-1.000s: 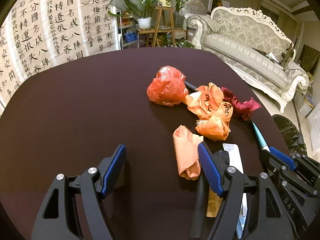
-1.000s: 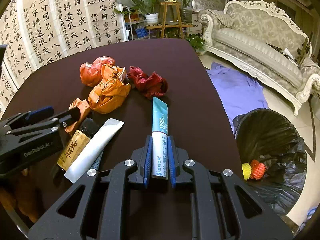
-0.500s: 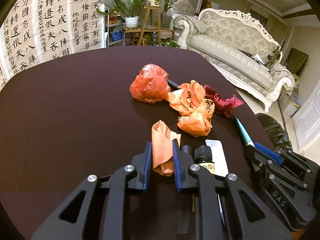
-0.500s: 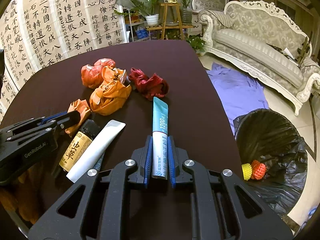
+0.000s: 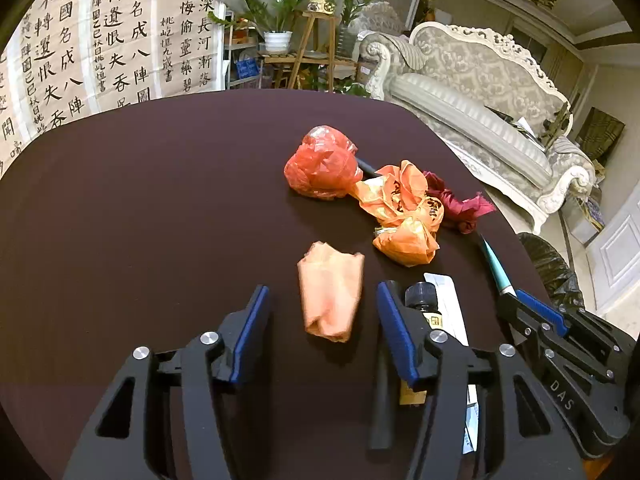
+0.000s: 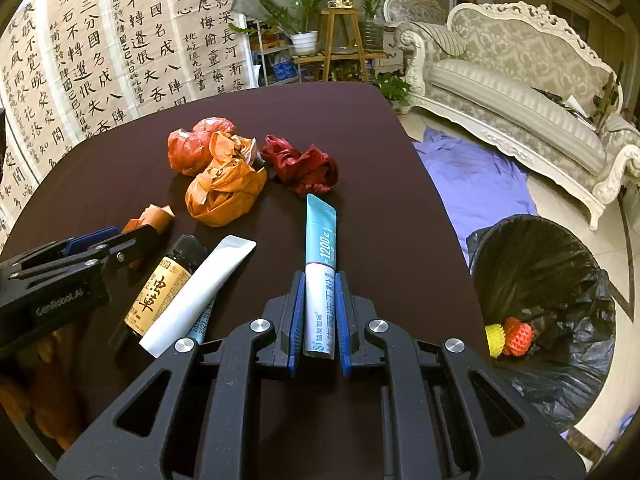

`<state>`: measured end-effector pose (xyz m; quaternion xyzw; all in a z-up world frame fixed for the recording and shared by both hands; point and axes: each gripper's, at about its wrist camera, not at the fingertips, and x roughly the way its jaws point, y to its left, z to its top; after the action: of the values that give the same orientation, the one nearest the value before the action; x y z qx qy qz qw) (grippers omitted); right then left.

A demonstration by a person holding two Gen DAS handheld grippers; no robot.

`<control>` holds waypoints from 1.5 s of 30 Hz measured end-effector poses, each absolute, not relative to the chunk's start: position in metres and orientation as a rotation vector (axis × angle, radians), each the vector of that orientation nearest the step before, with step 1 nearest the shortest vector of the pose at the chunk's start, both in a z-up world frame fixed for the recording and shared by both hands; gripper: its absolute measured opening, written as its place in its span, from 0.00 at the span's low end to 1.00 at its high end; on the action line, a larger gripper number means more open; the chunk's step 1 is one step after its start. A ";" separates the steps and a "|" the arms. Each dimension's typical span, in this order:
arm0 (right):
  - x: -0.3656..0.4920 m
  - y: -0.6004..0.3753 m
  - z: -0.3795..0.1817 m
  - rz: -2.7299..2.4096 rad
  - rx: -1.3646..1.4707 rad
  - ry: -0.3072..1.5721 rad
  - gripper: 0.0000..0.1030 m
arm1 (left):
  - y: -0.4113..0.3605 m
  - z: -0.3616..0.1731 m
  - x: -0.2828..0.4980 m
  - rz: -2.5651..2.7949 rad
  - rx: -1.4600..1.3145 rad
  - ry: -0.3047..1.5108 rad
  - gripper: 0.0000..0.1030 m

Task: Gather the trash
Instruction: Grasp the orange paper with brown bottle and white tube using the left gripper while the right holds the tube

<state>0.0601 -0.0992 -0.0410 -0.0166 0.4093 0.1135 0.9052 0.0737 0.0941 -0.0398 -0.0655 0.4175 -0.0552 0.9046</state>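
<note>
While the pale orange wrapper point(image 5: 330, 300) lay on the dark surface point(image 5: 140, 220), the left gripper point(image 5: 320, 316) had just been opening, jaws standing apart on either side without touching it. The right gripper point(image 6: 318, 312) had its jaws clamped on a teal and white sachet point(image 6: 320, 264), near the bin point(image 6: 540, 280).

left gripper point(image 5: 320, 312) — black frame | blue pads | silver screws
</note>
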 end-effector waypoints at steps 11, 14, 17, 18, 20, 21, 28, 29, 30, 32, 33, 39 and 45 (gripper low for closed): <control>0.059 -0.097 -0.042 0.238 -0.031 0.850 0.14 | 0.087 -0.045 0.080 -0.120 -0.096 0.879 0.52; 0.058 -0.095 -0.042 0.240 -0.030 0.853 0.14 | 0.084 -0.045 0.078 -0.116 -0.081 0.874 0.38; 0.058 -0.092 -0.041 0.242 -0.031 0.853 0.14 | 0.084 -0.045 0.077 -0.119 -0.073 0.870 0.30; 0.059 -0.094 -0.042 0.242 -0.030 0.853 0.14 | 0.084 -0.045 0.076 -0.120 -0.074 0.868 0.30; 0.059 -0.094 -0.042 0.242 -0.030 0.851 0.14 | 0.083 -0.045 0.075 -0.123 -0.074 0.866 0.29; 0.058 -0.093 -0.042 0.241 -0.028 0.849 0.14 | 0.084 -0.045 0.075 -0.124 -0.077 0.865 0.29; 0.058 -0.097 -0.038 0.237 -0.018 0.832 0.13 | 0.086 -0.036 0.067 -0.114 -0.091 0.825 0.28; 0.057 -0.098 -0.037 0.235 -0.015 0.827 0.13 | 0.086 -0.034 0.065 -0.113 -0.089 0.816 0.28; 0.056 -0.100 -0.036 0.235 -0.012 0.824 0.13 | 0.085 -0.030 0.062 -0.112 -0.085 0.804 0.28; 0.055 -0.102 -0.032 0.230 -0.005 0.813 0.13 | 0.082 -0.023 0.058 -0.113 -0.081 0.784 0.28; 0.054 -0.105 -0.030 0.227 -0.003 0.807 0.13 | 0.079 -0.019 0.056 -0.116 -0.079 0.772 0.28; 0.043 -0.129 -0.013 0.181 0.018 0.755 0.13 | 0.064 0.004 0.046 -0.153 -0.082 0.705 0.28; 0.032 -0.170 0.000 0.089 0.043 0.710 0.13 | 0.034 0.018 0.041 -0.229 -0.069 0.660 0.28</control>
<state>0.0323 -0.1705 -0.0005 0.0209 0.3473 0.0438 0.9365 0.0414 0.0335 0.0182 -0.0338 0.3235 -0.1123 0.9389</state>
